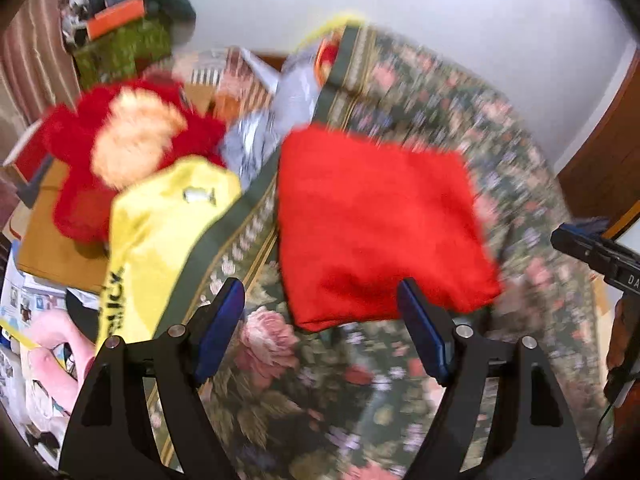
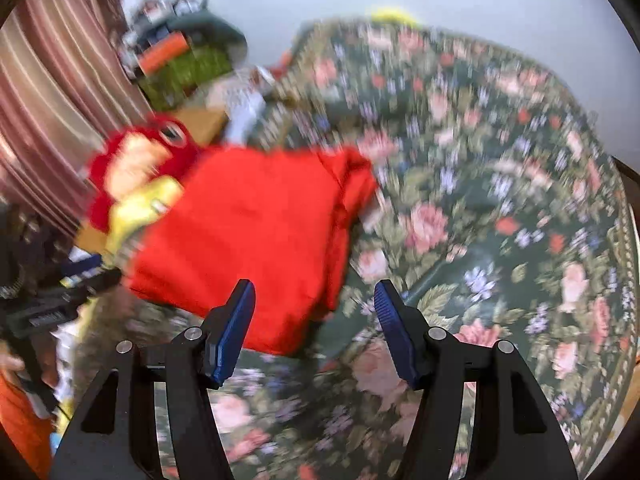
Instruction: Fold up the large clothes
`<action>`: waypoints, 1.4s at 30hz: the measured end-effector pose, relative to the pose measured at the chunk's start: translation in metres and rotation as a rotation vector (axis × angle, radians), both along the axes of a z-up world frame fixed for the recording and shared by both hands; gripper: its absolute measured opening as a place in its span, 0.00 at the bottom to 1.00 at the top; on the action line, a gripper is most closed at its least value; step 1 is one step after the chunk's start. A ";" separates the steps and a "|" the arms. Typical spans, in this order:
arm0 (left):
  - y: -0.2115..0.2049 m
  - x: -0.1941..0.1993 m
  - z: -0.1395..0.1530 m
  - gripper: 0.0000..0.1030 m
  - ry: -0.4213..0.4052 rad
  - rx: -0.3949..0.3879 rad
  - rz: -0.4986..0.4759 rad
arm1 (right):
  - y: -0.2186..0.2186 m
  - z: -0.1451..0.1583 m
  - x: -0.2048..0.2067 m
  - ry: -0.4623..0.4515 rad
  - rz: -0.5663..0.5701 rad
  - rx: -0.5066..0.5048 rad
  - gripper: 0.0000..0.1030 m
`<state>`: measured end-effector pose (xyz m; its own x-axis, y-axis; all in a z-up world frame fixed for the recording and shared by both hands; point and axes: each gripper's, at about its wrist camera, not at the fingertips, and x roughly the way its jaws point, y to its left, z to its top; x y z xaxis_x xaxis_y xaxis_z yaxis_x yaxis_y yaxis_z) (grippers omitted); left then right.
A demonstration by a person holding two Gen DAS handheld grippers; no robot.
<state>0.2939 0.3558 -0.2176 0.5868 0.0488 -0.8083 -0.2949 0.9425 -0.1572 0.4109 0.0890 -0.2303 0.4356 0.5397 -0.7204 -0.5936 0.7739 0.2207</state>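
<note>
Far left in the left wrist view: striped curtain [image 1: 24, 64], a cluttered green box [image 1: 120, 50], then a red plush toy [image 1: 120, 148] with a cream patch, lying on cardboard. Just right of it, a yellow garment [image 1: 160, 248] with dark lettering, draped over the bed's edge. Centre: folded red garment [image 1: 376, 224], a neat rectangle flat on the floral bedspread [image 1: 500, 136], near the bedspread's bordered left edge. Below, left gripper [image 1: 320, 312] spread wide, blue pads apart, holding nothing, hovering just short of the red fold's near edge. Far right, the other gripper's black body poking in, blurred. In the right wrist view: curtain and plush toy again at left, red garment [image 2: 248, 240] left of centre, bedspread [image 2: 500, 200] filling the right. Right gripper [image 2: 314, 312] likewise spread and empty, its left finger [image 2: 232, 328] over the garment's near corner; contact impossible to tell through motion blur.
</note>
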 end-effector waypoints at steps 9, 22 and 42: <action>-0.089 -0.095 0.158 0.76 -0.400 0.186 -0.072 | -0.050 0.132 -0.116 -0.282 0.040 0.248 0.56; -0.190 -0.239 0.216 0.76 -0.706 0.384 0.037 | -0.097 0.172 -0.258 -0.640 0.011 0.342 0.56; -0.202 -0.276 0.204 0.99 -0.732 0.347 0.091 | -0.112 0.157 -0.276 -0.628 -0.093 0.316 1.00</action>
